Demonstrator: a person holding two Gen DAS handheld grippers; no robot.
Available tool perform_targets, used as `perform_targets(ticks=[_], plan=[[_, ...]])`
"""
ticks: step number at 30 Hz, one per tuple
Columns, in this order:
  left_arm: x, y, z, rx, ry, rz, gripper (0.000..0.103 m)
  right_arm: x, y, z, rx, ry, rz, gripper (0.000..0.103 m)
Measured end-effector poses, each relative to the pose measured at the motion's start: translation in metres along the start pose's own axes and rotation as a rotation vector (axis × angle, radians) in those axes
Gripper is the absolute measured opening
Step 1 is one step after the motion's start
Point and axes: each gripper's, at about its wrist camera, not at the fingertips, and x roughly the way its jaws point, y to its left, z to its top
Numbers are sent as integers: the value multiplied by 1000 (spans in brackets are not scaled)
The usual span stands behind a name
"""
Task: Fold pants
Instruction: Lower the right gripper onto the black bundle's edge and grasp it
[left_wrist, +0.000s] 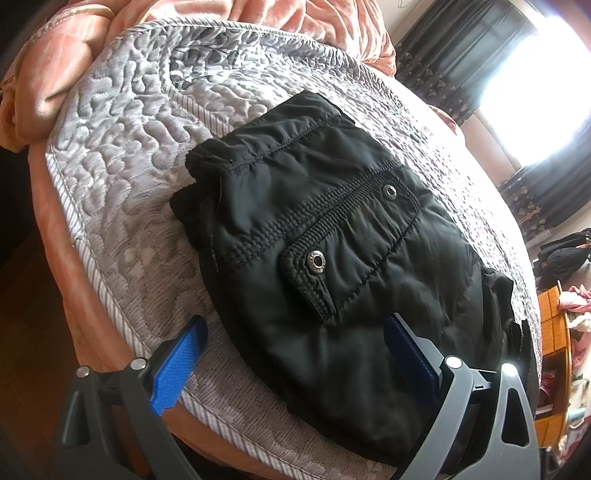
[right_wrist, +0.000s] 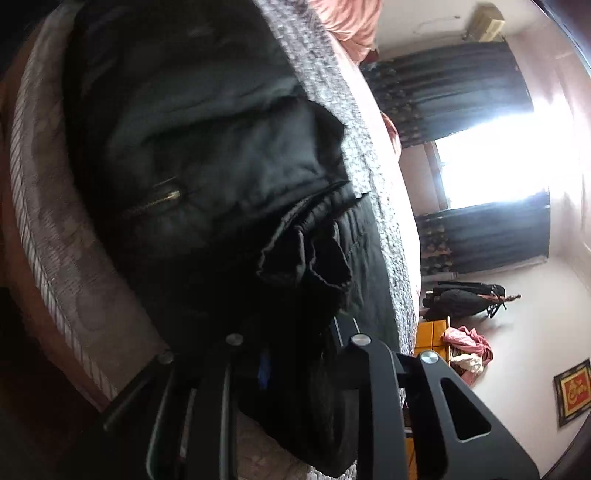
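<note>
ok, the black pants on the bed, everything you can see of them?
The black padded pants lie folded into a compact, puffy bundle on the grey quilted bedspread. The shiny, nylon-looking fabric shows ribbed stitching, a pocket flap and two metal snaps. The left gripper is open, its blue fingers straddling the near edge. The right gripper pinches a bunched fold of cloth.

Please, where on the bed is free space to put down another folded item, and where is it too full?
The grey quilted cover is bare between the black pants and the pink blanket, and also beyond the pants toward the curtains. It is crowded at the near edge, where the left tool straddles the pants' corner.
</note>
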Motion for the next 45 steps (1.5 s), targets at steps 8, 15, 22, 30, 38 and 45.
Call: perform_targets(ticks=[8, 15, 22, 30, 38, 45], plan=[[1, 2, 2, -5, 3, -1, 97, -3, 4, -5, -1, -31, 41, 43], [1, 4, 3, -7, 3, -7, 97, -60, -20, -10, 45, -177, 88, 82], [0, 6, 2, 1, 5, -8, 97, -46, -30, -13, 102, -129, 98, 70], [1, 5, 4, -4, 7, -5, 97, -9, -25, -10, 127, -81, 226, 21], [2, 6, 5, -3, 9, -7, 97, -23, -42, -14, 179, -137, 251, 14], [0, 9, 4, -12, 10, -23, 97, -8, -39, -14, 184, -116, 247, 46]])
